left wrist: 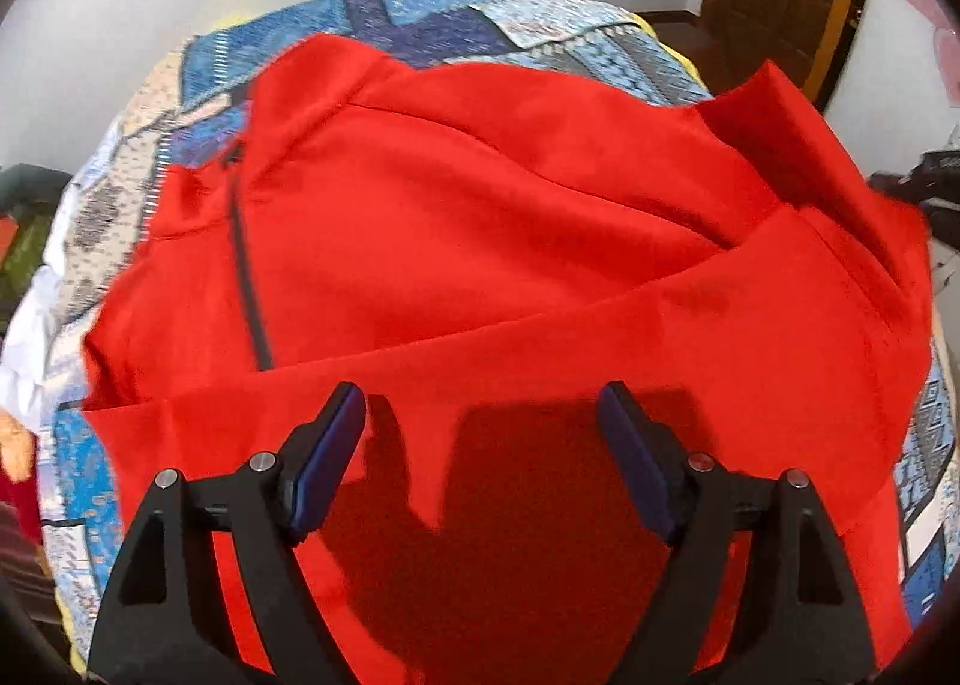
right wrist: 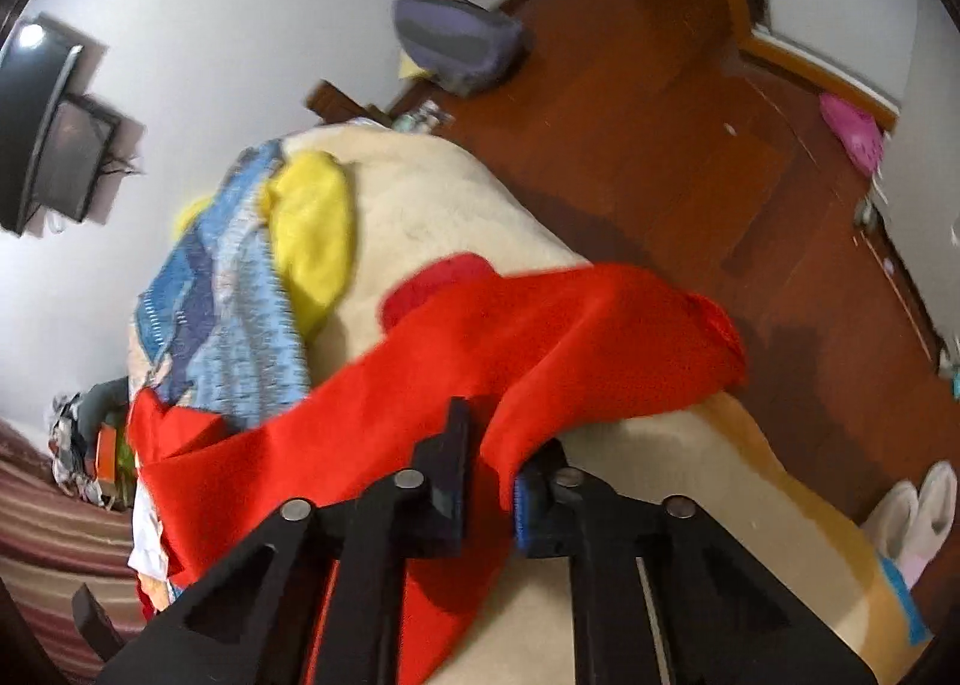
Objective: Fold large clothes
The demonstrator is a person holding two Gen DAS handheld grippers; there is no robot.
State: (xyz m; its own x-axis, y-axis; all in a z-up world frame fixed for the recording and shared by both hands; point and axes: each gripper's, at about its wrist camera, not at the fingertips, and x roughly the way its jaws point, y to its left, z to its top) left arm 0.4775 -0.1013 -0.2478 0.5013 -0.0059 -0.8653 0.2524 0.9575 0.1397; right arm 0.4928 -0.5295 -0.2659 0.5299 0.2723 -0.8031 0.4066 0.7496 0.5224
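Observation:
A large red garment (left wrist: 480,235) with a dark zipper (left wrist: 246,277) lies spread and partly folded over a bed with a blue patterned cover (left wrist: 420,18). My left gripper (left wrist: 480,394) hovers just above the near red fabric, jaws wide apart, nothing between them. In the right wrist view the red garment (right wrist: 540,325) drapes across the bed's edge, and a fold of it runs between the fingers of my right gripper (right wrist: 501,433), which is shut on it. The pinched spot itself is hidden under the cloth.
A cream blanket (right wrist: 456,205) with a yellow patch (right wrist: 312,229) covers the bed's side. A dark backpack (right wrist: 456,36), a pink bag (right wrist: 852,132) and pale slippers (right wrist: 918,511) lie on the wooden floor (right wrist: 660,156). A screen (right wrist: 54,144) hangs on the wall.

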